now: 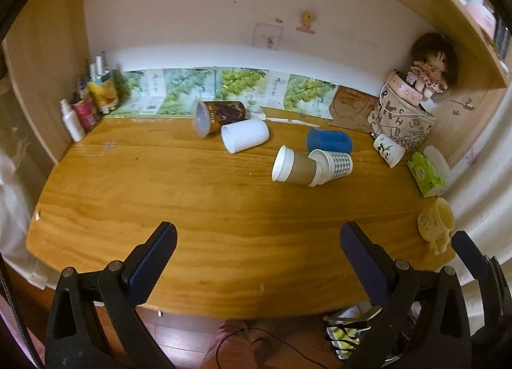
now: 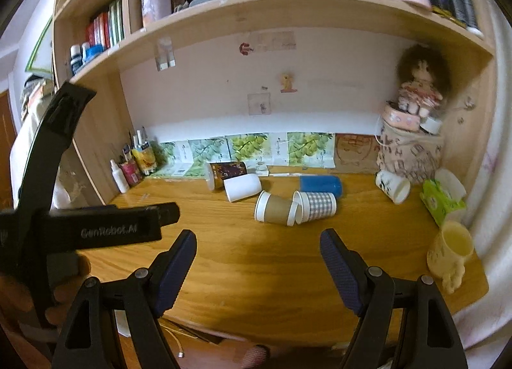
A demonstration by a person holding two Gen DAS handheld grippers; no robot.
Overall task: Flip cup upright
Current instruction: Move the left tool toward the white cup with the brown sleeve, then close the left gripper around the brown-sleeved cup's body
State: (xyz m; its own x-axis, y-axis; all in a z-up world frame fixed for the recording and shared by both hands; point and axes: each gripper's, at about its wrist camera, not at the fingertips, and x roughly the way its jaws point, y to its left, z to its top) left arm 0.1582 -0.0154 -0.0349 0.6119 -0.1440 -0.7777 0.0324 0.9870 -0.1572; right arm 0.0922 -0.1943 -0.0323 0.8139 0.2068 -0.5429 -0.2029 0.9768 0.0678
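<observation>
- The left gripper (image 1: pixel 257 234) hung over the near edge of the wooden desk (image 1: pixel 192 209), its blue-padded fingers (image 1: pixel 160 250) spread wide apart with nothing between them.
- The right gripper (image 2: pixel 258 241) was likewise held above the desk's near side, tongs wide apart and empty.
- From the right wrist view the left gripper's black body sat at about nine o'clock, a hand (image 2: pixel 19 298) wrapped round its handle.
- Several cups lay on their sides toward the back of the desk, around twelve o'clock from both grippers.
- A brown paper cup (image 1: pixel 296 166) lay tipped over with its white rim facing left; a checked paper cup (image 1: pixel 332 166) lay touching it at three o'clock, mouth against the brown one's base.
- A blue cup (image 1: pixel 329 141) lay on its side just behind the checked one.
- A white cup (image 1: pixel 244 135) lay sideways at about ten o'clock from the brown cup, and a dark printed cup with a clear lid (image 1: pixel 217 116) lay against it, nearer the wall.
- A small white mug with a leaf drawing (image 1: pixel 388 150) leaned tilted by a lettered cloth bag (image 1: pixel 400 119) at the right rear, with a doll (image 1: pixel 430 65) perched above.
- A pale yellow mug (image 1: pixel 436 220) stood at the desk's right edge, at roughly two o'clock from the left gripper, beside a green tissue pack (image 1: pixel 425 174).
- Bottles (image 1: pixel 72 119) clustered in the left rear corner.
</observation>
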